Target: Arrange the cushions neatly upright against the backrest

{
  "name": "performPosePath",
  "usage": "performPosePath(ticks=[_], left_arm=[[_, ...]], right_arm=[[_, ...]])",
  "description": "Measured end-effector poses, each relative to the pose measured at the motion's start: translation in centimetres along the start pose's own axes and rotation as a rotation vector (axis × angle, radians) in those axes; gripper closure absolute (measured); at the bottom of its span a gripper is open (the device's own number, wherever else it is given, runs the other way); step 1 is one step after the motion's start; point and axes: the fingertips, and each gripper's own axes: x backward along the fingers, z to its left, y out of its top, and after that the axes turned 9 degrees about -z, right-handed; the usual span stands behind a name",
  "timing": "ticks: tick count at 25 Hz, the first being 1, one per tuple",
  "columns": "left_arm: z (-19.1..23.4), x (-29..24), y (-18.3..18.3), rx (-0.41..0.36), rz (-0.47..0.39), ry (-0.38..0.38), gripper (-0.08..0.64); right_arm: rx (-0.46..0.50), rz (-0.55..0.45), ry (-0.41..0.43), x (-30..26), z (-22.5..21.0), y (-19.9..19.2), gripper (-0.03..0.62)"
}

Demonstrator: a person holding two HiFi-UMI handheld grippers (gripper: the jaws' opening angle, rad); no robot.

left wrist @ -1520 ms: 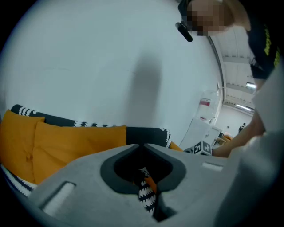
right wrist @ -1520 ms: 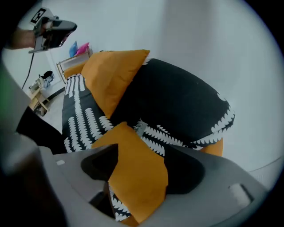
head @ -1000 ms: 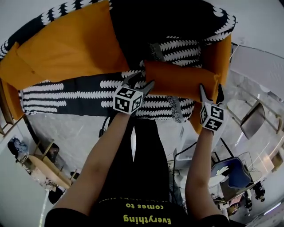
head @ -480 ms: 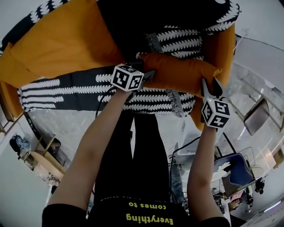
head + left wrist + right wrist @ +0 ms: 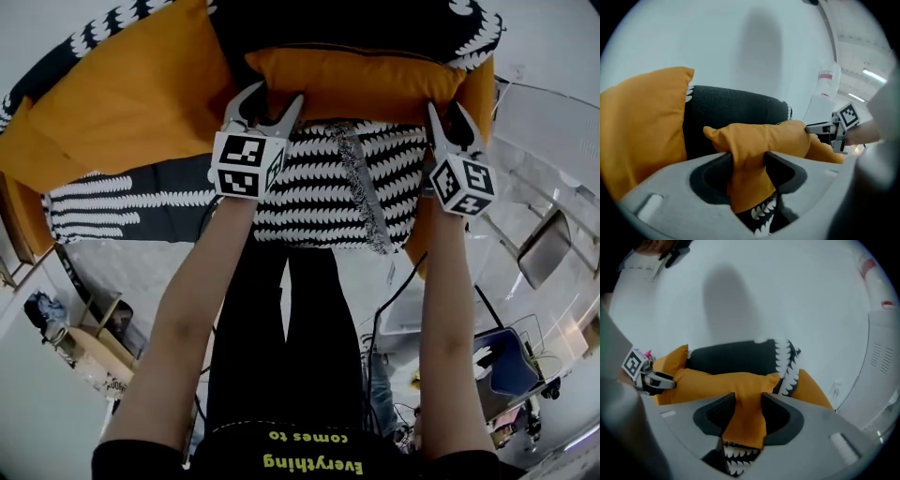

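Head view: left tool (image 5: 272, 97) and right tool (image 5: 448, 117), just closed, each pinch the orange cushion (image 5: 356, 84)

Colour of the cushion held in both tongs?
Plain orange cushion, no pattern; shows best in the head view.

A black sofa with white pattern (image 5: 122, 211) carries a big orange cushion (image 5: 122, 94) on its left.

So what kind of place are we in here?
Probably an office or lab lounge corner rather than a home: a patterned sofa and orange cushion, loose cables on a polished floor, and an office-style chair nearby.
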Motion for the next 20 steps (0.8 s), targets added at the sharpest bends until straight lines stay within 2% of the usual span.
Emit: performPosePath(ticks=[2, 4, 5, 8, 11, 12, 14, 15, 17, 18, 20], left_arm=[[0.9, -1.4, -2.6, -0.002, 0.087, 0.022, 0.33], [1.3, -2.2, -5.2, 0.025, 0.173, 0.037, 0.267], [1.5, -2.3, -5.5, 0.036, 0.173, 0.036, 0.264], [1.6, -1.9, -4.4, 0.042, 0.12, 0.032, 0.244], [1.4, -0.2, -2.7, 0.045, 0.063, 0.068, 0.242], [1.3, 0.6, -1.6, 0.06, 0.028, 0.081, 0.242], [1.4, 2.6, 1.4, 0.096, -0.065, 0.098, 0.253], [1.5, 3.8, 3.0, 0.117, -0.113, 0.106, 0.309], [1.8, 6.4, 5.9, 0.15, -0.186, 0.124, 0.501], [1.9, 7.7, 7.3, 0.149, -0.213, 0.129, 0.561], [1.4, 10.1, 10.3, 0.113, -0.274, 0.107, 0.561]], right_arm=[[0.026, 0.11, -0.052, -2.1, -1.2, -3.5, 0.46], [0.064, 0.182, -0.08, -2.5, -1.5, -5.4, 0.442], [0.068, 0.183, -0.085, -2.4, -1.4, -5.4, 0.448], [0.066, 0.141, -0.07, -1.7, -0.6, -4.3, 0.408], [0.061, 0.056, -0.068, 0.8, 0.2, -2.5, 0.416], [0.037, 0.01, -0.072, 1.9, 0.4, -1.3, 0.455], [-0.023, -0.081, -0.063, 4.1, 1.1, 1.4, 0.581], [-0.046, -0.112, -0.051, 5.3, 1.6, 2.7, 0.581], [-0.059, -0.157, -0.026, 7.6, 2.7, 5.5, 0.581], [-0.053, -0.183, -0.013, 8.8, 3.4, 7.3, 0.581], [-0.027, -0.251, 0.005, 11.3, 4.5, 11.2, 0.581]])
